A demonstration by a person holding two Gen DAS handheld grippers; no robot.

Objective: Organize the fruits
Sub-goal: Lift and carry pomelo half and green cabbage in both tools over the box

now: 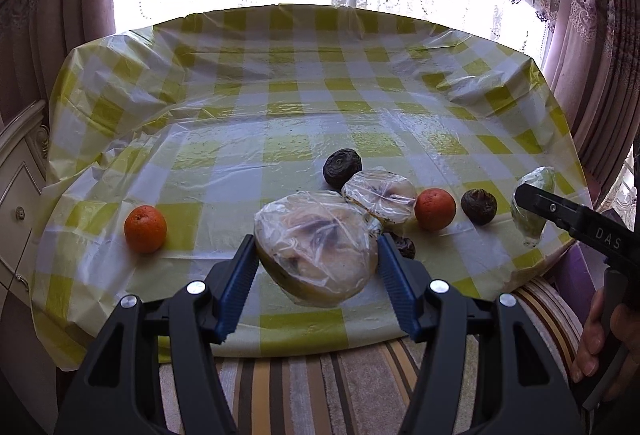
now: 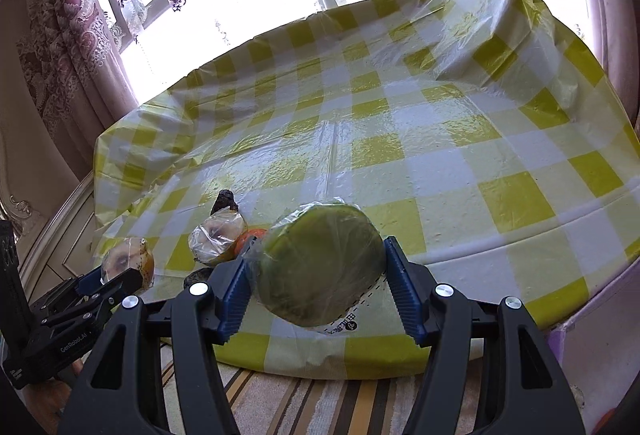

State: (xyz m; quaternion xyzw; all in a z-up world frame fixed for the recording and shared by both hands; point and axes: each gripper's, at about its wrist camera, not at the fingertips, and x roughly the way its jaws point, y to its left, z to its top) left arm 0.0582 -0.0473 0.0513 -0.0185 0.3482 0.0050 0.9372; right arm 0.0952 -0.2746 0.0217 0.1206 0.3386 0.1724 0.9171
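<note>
1. Two grippers are loaded: my left gripper has its fingers closed partway on a wrapped pale fruit half, held above the desk's near edge.
2. My right gripper pinches a wrapped green half the same way.
3. On the desk I see one orange at 9 o'clock of the pale half, another orange at 2 o'clock.
4. A second wrapped half and dark fruits lie near 1 o'clock.

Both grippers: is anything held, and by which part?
Left gripper grips the wrapped yellow fruit half by its sides; right gripper grips the wrapped green fruit half by its sides.
</note>
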